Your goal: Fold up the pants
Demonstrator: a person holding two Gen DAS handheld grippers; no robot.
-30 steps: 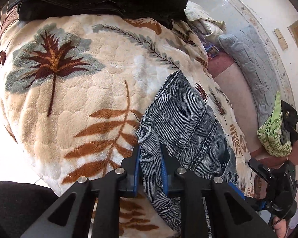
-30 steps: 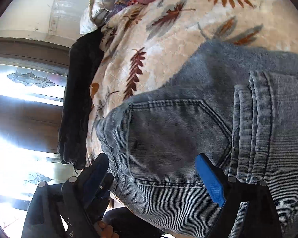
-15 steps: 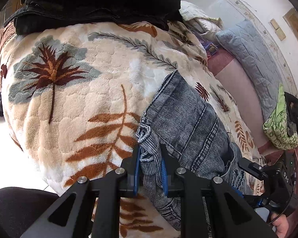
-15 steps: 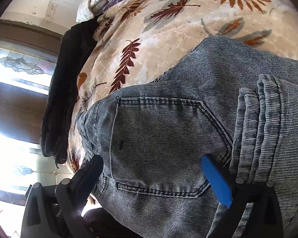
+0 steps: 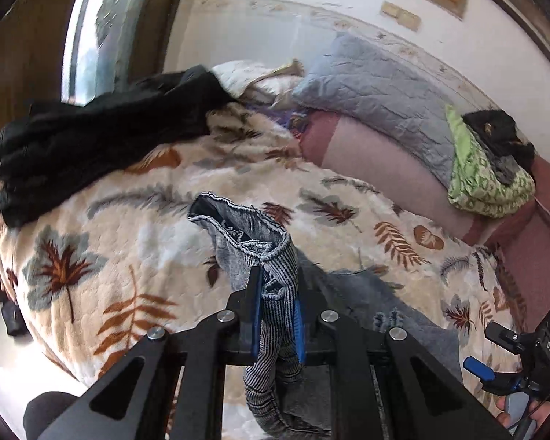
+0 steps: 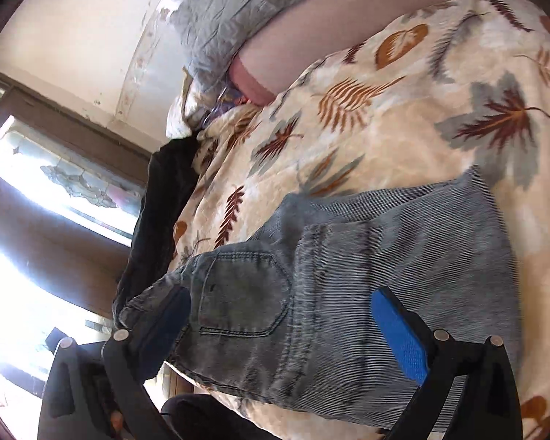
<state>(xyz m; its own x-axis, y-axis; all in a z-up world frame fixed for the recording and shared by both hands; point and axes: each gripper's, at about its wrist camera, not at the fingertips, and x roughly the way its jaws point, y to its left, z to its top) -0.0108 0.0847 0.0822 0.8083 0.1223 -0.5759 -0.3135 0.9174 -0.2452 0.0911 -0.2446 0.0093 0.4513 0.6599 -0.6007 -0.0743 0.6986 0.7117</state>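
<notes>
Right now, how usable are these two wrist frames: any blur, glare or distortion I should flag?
Left wrist view: motion blur smears the leaf blanket and wall; the left gripper and the clamped jeans hem stay sharp; fisheye bends the edges. Right wrist view: the window is blown out to white glare, the jeans are slightly soft, and the right gripper is readable.

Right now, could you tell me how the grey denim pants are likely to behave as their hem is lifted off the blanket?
The grey denim pants will probably flop: the hem clamped in the left hand-held gripper already droops and bunches. They likely trail rather than lift whole, since most of the fabric lies on the leaf-patterned fleece blanket.
</notes>
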